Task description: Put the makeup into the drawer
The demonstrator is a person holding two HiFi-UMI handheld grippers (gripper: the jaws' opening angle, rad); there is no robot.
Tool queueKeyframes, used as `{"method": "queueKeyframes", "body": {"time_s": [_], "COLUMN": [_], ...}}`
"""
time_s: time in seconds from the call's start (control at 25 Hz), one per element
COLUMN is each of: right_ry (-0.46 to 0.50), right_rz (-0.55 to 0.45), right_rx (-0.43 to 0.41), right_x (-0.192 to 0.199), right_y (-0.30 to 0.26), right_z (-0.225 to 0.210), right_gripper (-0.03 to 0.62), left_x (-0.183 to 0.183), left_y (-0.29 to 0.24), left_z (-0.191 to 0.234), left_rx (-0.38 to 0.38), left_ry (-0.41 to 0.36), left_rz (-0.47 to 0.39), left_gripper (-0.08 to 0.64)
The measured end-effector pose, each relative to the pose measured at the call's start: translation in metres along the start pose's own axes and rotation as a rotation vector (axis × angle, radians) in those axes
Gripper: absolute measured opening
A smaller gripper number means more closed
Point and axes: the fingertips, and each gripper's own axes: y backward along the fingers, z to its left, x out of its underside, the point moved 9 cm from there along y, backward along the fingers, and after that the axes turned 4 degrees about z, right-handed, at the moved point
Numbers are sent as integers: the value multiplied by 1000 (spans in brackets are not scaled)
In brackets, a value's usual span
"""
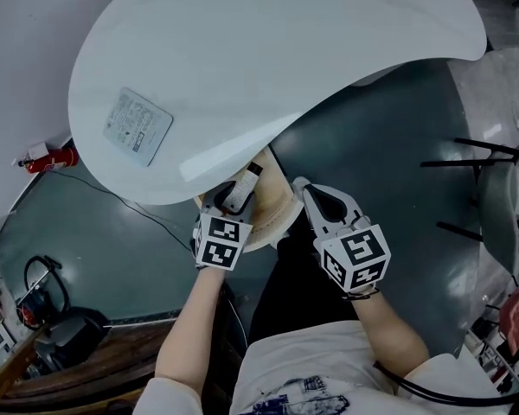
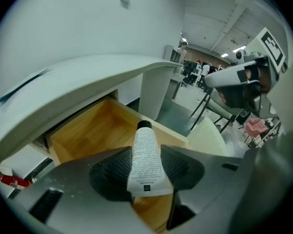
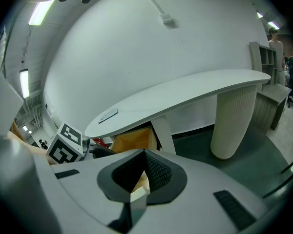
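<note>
A white makeup tube (image 1: pixel 243 185) (image 2: pixel 146 162) with a black cap lies between the pads of my left gripper (image 1: pixel 233 197) (image 2: pixel 146 168), which is shut on it. The cap points into the open wooden drawer (image 1: pixel 275 207) (image 2: pixel 90 130) (image 3: pixel 133 140) under the white table (image 1: pixel 268 59) (image 2: pixel 63 77) (image 3: pixel 185 89). The tube hangs over the drawer's front part. My right gripper (image 1: pixel 299 185) (image 3: pixel 143 155) is shut with nothing held, close by the drawer's right front corner. Whether it touches the drawer I cannot tell.
A printed card (image 1: pixel 137 126) lies on the tabletop. The table's ribbed pedestal (image 3: pixel 232 121) stands at the right. A black-legged chair (image 1: pixel 489 188) is at the far right on the dark floor, and a red extinguisher (image 1: pixel 59 156) stands by the wall.
</note>
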Motion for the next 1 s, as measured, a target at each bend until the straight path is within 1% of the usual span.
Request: {"method": "queueKeyframes", "body": {"time_s": [0.12, 0.36, 0.52, 0.72, 1.0], "right_ry": [-1, -7, -10, 5, -6], "right_rz": [6, 18, 25, 36, 50], "right_rx": [8, 9, 5, 5, 2], "right_x": [0, 3, 4, 7, 12], "right_y": [-8, -17, -23, -31, -36], "right_z": [-6, -9, -8, -9, -12], "right_gripper": [20, 20, 20, 20, 20], "left_x": [-2, -1, -1, -2, 5], "left_y": [-11, -24, -36, -50, -68], "left_z": [3, 5, 6, 8, 11], "left_rx": [16, 33, 66, 88, 109], "left_ry": [2, 12, 11, -26, -16], "left_rz": [4, 43, 68, 129, 197], "left_gripper": [227, 227, 227, 227, 227]}}
